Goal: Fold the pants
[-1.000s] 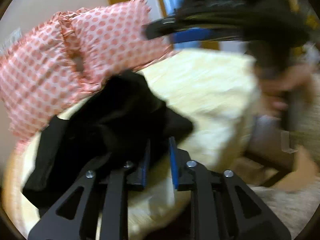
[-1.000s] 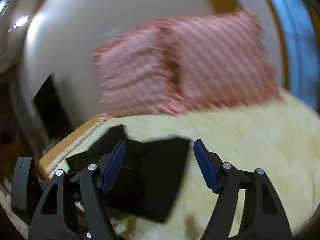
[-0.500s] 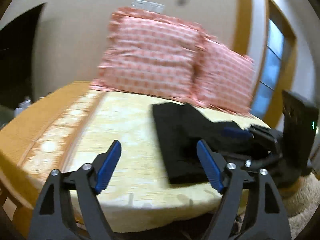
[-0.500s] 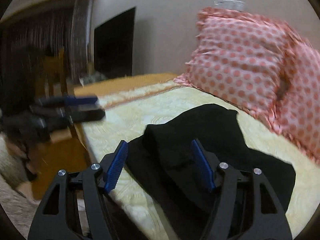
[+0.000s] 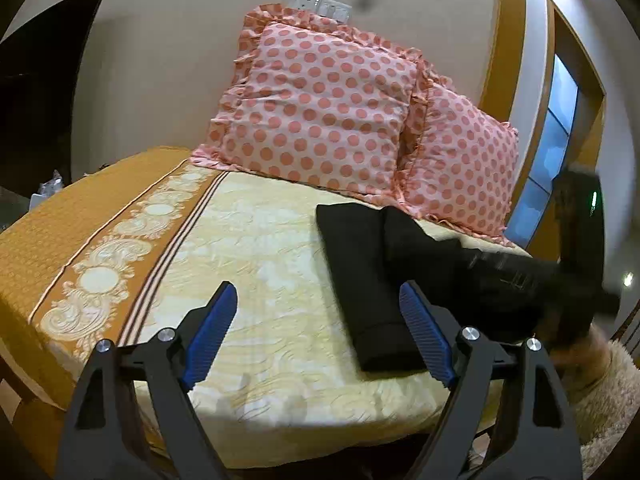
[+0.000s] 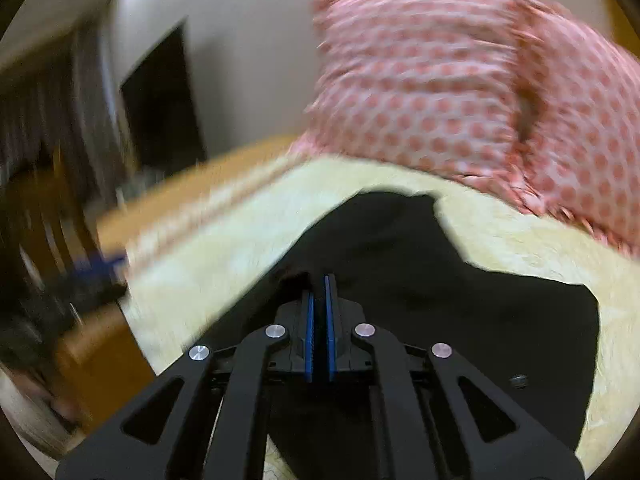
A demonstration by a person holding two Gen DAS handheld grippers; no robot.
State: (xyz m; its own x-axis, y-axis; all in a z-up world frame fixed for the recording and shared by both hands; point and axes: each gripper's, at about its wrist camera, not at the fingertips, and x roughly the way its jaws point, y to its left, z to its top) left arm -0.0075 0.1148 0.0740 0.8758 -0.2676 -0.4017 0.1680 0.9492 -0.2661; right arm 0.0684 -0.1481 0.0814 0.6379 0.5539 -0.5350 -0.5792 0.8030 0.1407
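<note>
Black pants [image 5: 368, 280] lie partly folded on the pale yellow bedspread [image 5: 248, 264], near the bed's front right edge. My left gripper [image 5: 320, 332] is open and empty, just left of the pants and above the bed edge. In the right wrist view the pants [image 6: 460, 312] spread under my right gripper [image 6: 319, 292], whose blue pads are closed on a fold of the black cloth. The right gripper also shows, blurred, at the right in the left wrist view [image 5: 560, 280], over the pants.
Two pink polka-dot pillows [image 5: 320, 108] lean on the wall at the bed's head. An orange patterned border [image 5: 92, 248] runs along the bed's left side. A window [image 5: 556, 152] is at the right. A fluffy beige sleeve [image 5: 600, 392] is at the lower right.
My right gripper has shut on the pants cloth; it was open half a second ago. My left gripper stays open and has barely moved since then.
</note>
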